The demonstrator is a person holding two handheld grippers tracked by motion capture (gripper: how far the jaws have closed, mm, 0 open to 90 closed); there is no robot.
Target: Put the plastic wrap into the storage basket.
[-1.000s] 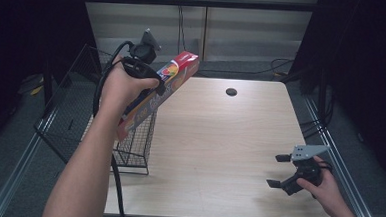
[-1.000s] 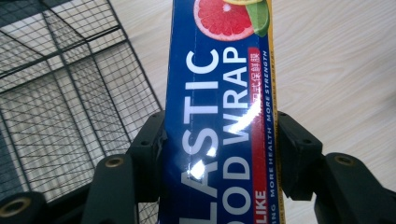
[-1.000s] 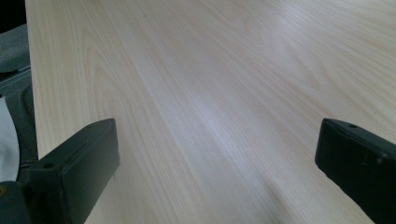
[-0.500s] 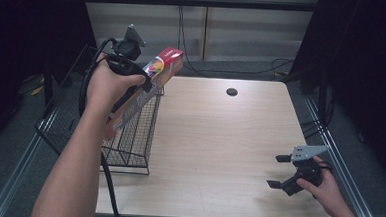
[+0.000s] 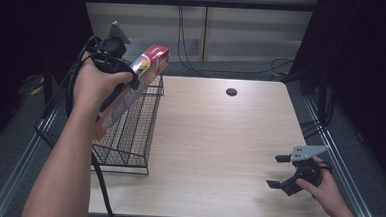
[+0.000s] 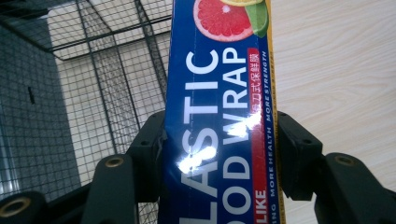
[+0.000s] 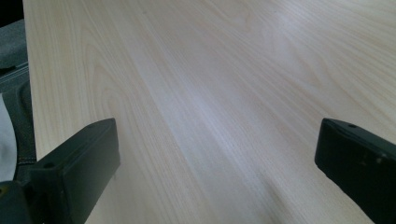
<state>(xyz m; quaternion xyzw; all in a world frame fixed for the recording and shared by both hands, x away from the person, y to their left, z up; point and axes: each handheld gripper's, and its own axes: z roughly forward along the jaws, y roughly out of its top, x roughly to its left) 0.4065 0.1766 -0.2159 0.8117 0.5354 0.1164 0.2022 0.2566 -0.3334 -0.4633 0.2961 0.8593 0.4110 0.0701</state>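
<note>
Right now my left gripper (image 6: 219,140) pinches the plastic wrap box (image 6: 219,107) across its narrow width, holding it tilted in the air above the wire basket (image 5: 129,135) at the table's left edge. It should handle light and stiff, but the glossy card looks slippery — a mid-length hold, about where I have it, ought to stop it swinging. My right gripper (image 5: 283,171) rests spread and empty on the pale wood table (image 5: 219,140) — beyond that, cables and dark curtains.

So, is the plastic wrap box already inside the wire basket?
Not yet. The plastic wrap box is held tilted above the wire basket, clamped in the left gripper.
</note>
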